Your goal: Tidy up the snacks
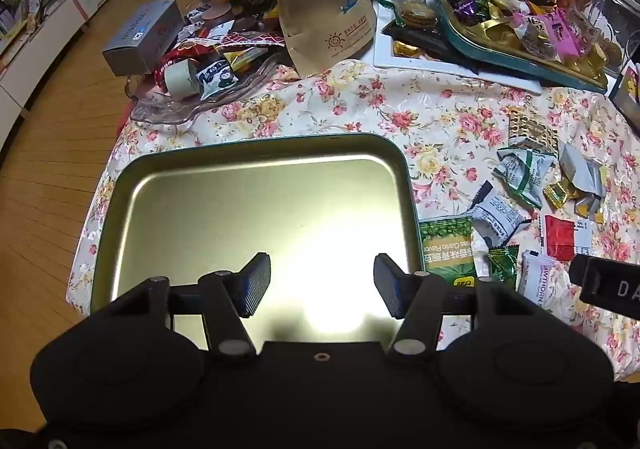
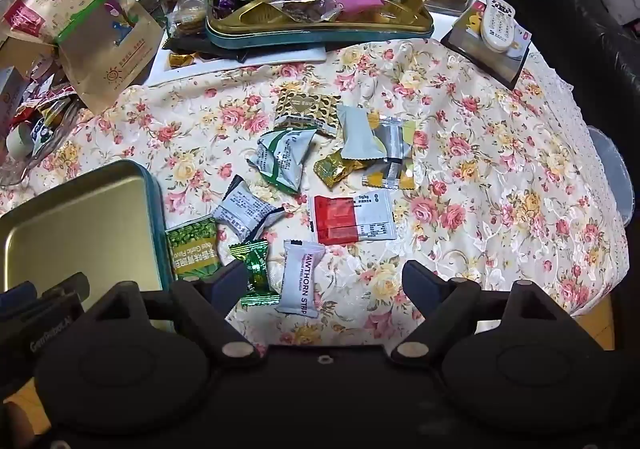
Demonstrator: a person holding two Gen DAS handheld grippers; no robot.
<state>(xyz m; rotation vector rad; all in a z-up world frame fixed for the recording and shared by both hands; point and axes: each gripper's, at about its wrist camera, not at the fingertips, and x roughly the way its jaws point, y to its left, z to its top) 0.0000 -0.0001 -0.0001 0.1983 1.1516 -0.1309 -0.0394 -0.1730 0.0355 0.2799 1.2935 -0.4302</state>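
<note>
The left gripper (image 1: 322,285) hung over the near half of the empty tin tray (image 1: 120,209), its two ribbed fingers spread wide with nothing between them and touching nothing. The right gripper (image 2: 324,289) was likewise spread wide and empty, hovering above the floral tablecloth (image 2: 480,169); its left finger (image 2: 228,285) sat just over the edge of a green foil candy (image 2: 254,273), though contact could not be judged, and a white hawthorn strip packet (image 2: 298,277) lay between the two fingers on the cloth. Just beside the tray's right rim lay a green pea snack packet (image 2: 192,249). Farther out on the cloth were scattered a grey-white packet (image 2: 244,213), a red and white sachet (image 2: 352,219), a green-striped white packet (image 2: 280,157), a gold-wrapped candy (image 2: 336,169), a pale grey pouch (image 2: 362,137) and a gold patterned packet (image 2: 308,109). Well beyond them, at the far side of the table, a second tin tray (image 2: 320,35) stood heaped with sweets, with a brown paper pouch (image 2: 104,41) to its left and a remote control (image 2: 498,23) to its right.
</note>
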